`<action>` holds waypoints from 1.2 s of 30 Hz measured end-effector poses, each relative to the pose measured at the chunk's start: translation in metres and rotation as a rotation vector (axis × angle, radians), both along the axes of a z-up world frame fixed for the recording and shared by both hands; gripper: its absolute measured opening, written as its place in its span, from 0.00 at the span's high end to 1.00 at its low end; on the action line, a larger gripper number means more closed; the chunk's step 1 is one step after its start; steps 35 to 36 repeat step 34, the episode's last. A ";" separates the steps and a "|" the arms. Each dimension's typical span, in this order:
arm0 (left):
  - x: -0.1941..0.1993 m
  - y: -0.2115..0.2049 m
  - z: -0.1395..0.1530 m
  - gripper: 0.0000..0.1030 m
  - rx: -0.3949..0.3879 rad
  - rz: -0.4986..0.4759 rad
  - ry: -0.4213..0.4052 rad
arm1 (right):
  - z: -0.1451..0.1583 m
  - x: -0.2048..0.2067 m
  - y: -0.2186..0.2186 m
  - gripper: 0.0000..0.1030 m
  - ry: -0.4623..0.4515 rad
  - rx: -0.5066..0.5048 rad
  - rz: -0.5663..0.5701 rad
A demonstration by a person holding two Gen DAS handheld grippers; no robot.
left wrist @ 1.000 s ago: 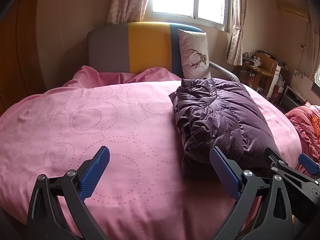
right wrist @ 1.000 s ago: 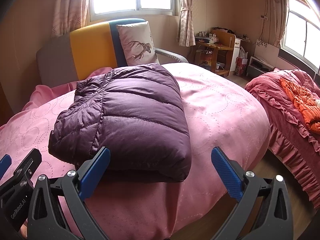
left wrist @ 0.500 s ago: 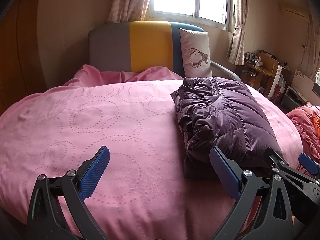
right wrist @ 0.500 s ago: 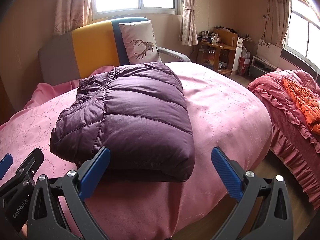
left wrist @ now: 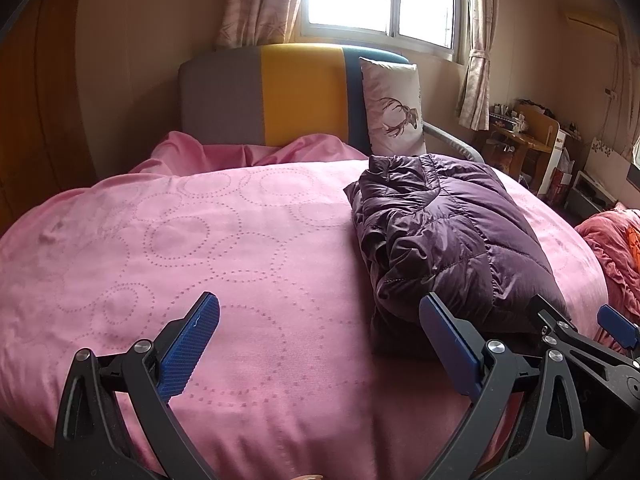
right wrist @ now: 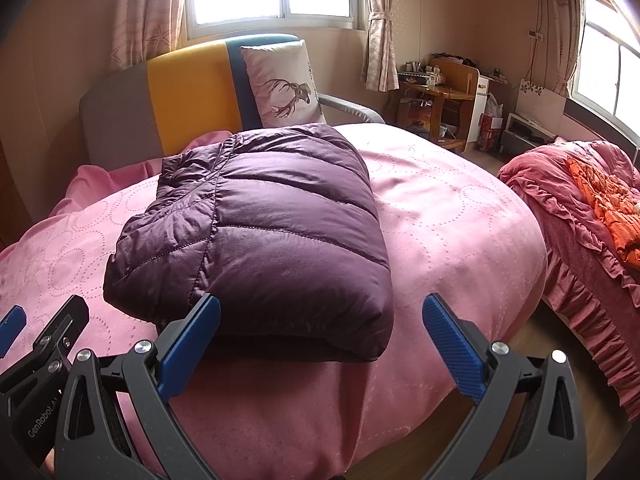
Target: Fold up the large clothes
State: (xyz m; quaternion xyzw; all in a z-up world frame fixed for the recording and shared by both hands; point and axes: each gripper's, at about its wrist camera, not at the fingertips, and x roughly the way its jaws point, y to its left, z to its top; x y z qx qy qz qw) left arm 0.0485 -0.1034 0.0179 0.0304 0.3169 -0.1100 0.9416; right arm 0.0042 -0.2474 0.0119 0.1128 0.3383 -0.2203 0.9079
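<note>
On the pink circle-patterned bed (right wrist: 460, 216), near its foot edge, the folded purple quilted down jacket (right wrist: 280, 232) looks light, puffy and slippery, best pinched at its stitched hem, while the left gripper (left wrist: 320, 344) and right gripper (right wrist: 320, 340) hover with fingers spread, empty.

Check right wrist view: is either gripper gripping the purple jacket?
No. The folded purple jacket lies free on the bed; right gripper is open.

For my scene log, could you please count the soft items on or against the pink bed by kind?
Purple jacket: 1
Deer pillow: 1
Pink bedspread: 1
Total: 3
</note>
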 end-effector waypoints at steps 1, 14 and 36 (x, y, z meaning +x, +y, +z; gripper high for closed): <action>0.000 0.000 0.000 0.04 0.001 -0.001 0.000 | 0.000 0.000 0.000 0.02 0.001 0.000 0.001; 0.001 0.003 0.001 0.04 -0.006 0.004 0.001 | 0.000 0.001 0.000 0.02 0.000 0.001 0.006; 0.003 0.008 -0.005 0.04 -0.023 0.008 0.026 | -0.005 0.004 -0.003 0.02 0.013 0.016 0.015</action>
